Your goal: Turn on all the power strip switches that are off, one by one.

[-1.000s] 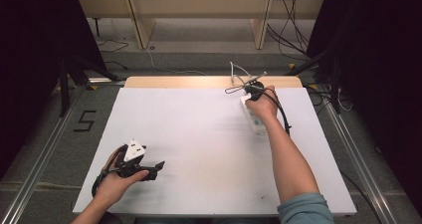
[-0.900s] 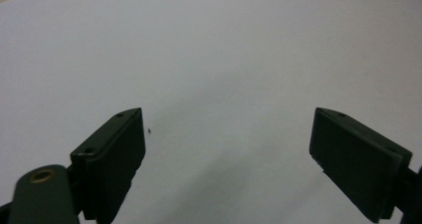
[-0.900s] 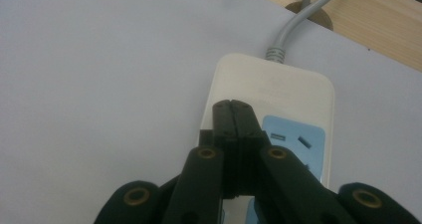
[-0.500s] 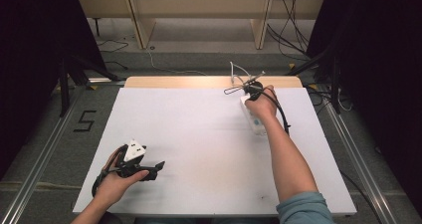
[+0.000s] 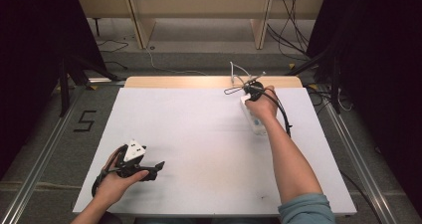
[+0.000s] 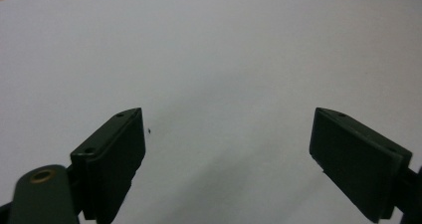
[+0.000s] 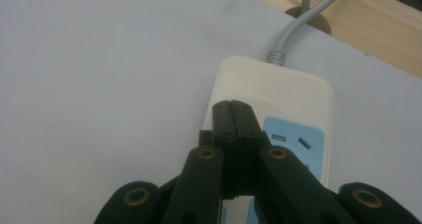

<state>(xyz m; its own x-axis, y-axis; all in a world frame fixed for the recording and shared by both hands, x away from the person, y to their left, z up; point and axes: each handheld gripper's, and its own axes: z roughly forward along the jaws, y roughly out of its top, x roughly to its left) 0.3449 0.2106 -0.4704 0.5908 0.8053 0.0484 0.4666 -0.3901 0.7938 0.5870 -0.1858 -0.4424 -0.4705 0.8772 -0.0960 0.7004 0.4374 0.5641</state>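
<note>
A white power strip (image 7: 278, 99) with pale blue socket panels lies at the far right of the white table (image 5: 199, 134); its grey cord (image 7: 293, 25) runs off over the wooden back edge. My right gripper (image 7: 232, 107) is shut, jaws pressed together with nothing between them, tips just above the strip's cord end. In the high view the right hand (image 5: 261, 104) covers that end of the strip (image 5: 256, 124). My left gripper (image 5: 158, 167) rests low at the near left, held by the left hand. Its jaws stand wide open over bare table, as the left gripper view (image 6: 226, 144) shows.
A wooden strip (image 5: 209, 81) edges the table's far side, with thin wires (image 5: 239, 82) lying near the right hand. Beyond it stand shelf legs and floor cables. A tiny dark speck (image 6: 150, 131) marks the table by the left jaw.
</note>
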